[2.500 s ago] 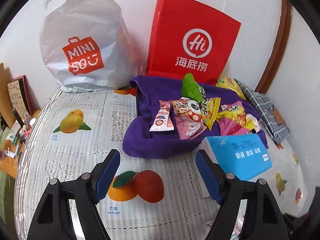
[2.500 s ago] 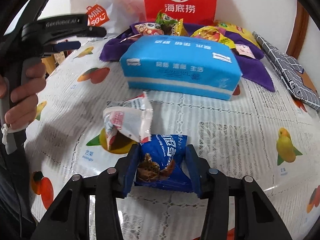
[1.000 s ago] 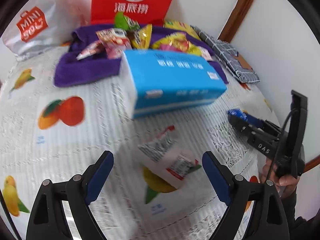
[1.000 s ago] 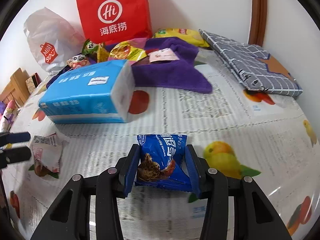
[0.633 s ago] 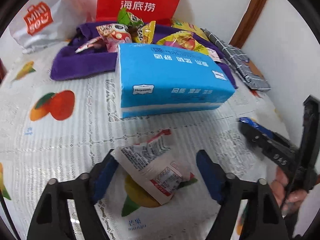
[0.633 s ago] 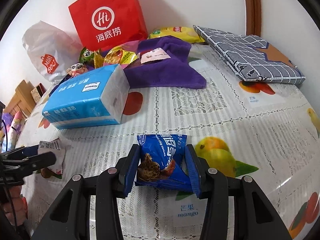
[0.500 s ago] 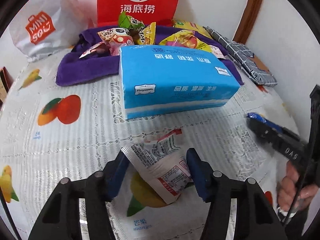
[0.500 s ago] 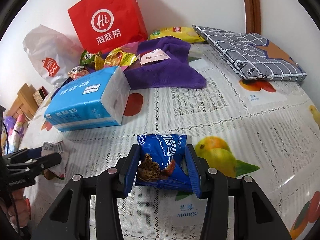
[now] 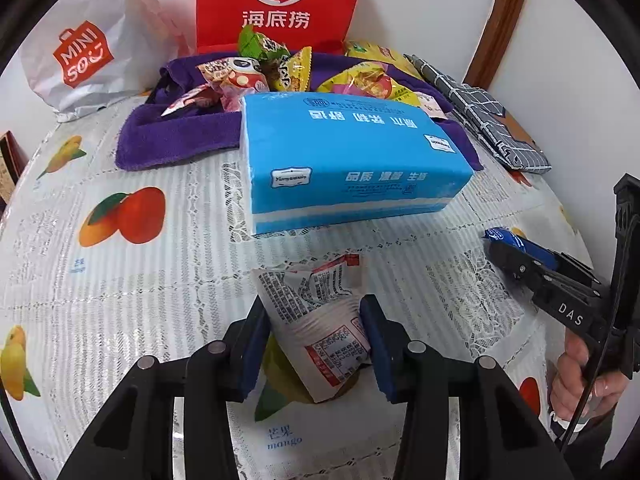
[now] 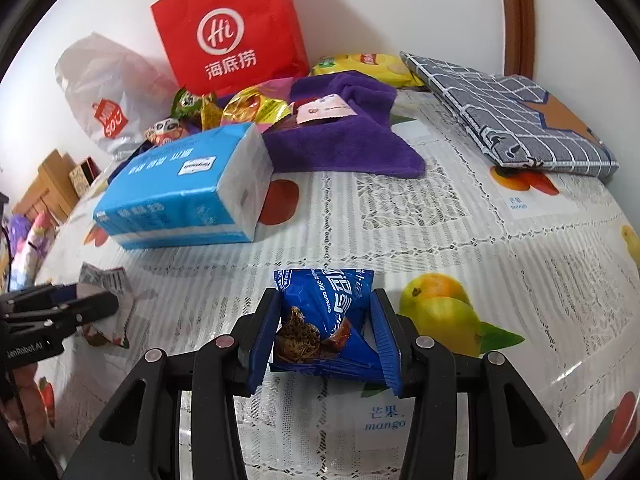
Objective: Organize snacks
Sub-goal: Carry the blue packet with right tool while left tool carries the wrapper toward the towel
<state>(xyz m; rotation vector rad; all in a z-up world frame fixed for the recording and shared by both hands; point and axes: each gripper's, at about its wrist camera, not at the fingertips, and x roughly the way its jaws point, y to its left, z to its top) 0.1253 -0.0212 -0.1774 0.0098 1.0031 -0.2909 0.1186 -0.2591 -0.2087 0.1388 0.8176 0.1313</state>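
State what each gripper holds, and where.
Right gripper: blue cookie packet, by its side edges. Left gripper, closing, pinches white crumpled snack packet across its sides.

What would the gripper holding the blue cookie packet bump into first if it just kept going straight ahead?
Probably bare tablecloth: the right gripper, shut on the blue cookie packet, points downward at open cloth. The purple towel lies farther on; depth is unclear.

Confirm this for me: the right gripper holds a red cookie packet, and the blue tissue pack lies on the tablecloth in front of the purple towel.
Not quite. The cookie packet in the right gripper is blue, not red; the right wrist view shows it between the fingers. The rest stands: the blue tissue pack lies on the tablecloth in front of the purple towel.
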